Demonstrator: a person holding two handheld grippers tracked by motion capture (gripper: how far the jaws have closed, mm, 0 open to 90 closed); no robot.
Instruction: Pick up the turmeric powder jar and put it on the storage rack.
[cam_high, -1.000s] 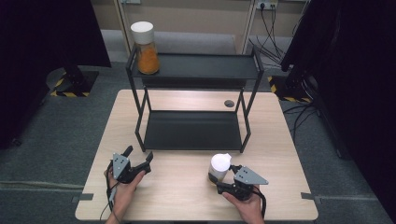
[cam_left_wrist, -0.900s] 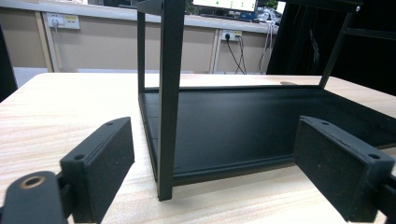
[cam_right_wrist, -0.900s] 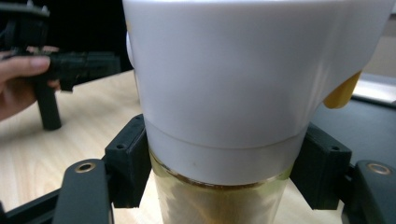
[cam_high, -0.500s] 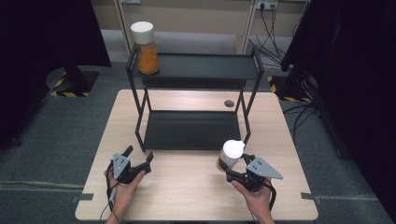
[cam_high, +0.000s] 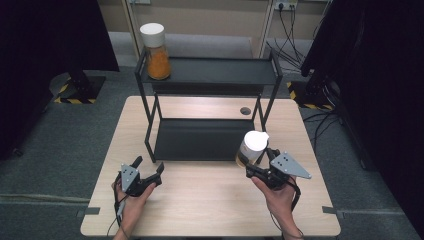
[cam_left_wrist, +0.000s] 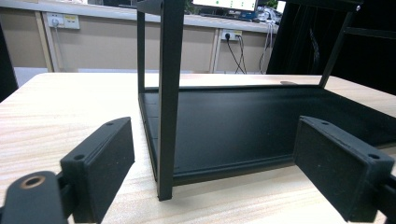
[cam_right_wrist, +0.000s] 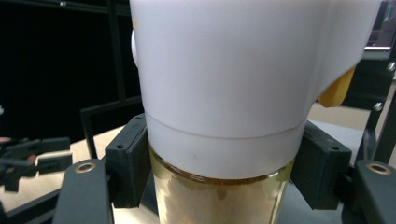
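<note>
Jar (cam_high: 251, 148) with the white lid and the amber filling is now off the table: a second ago it stood low at the lower right of the high view, close to the table's near edge, and since then I have raised it and carried it a little up the frame, so it now sits in the lower right of centre, just in front of the rack's (cam_high: 205, 75) right front leg. I read that as the lift being done and the carry toward the rack begun; the other jar (cam_high: 155, 51), with orange contents, stands on the top shelf at the upper left, so a spot on one of the shelves looks like where mine is headed.

My right gripper (cam_high: 256, 166) is clamped on the jar, jaws closed as far as its body allows. In the right gripper view the two black pads (cam_right_wrist: 130, 161) press on the glass just under the lid's lower rim, one on each side, and the jar stands upright between them.

My left gripper (cam_high: 148, 170) has not shifted; it rests at the lower left of the high view on the table (cam_high: 210, 210), jaws wide apart and holding nothing. In the left gripper view its pads (cam_left_wrist: 100, 158) stand either side of the rack's near left post (cam_left_wrist: 166, 98) without touching it, facing the lower shelf (cam_left_wrist: 243, 126).
</note>
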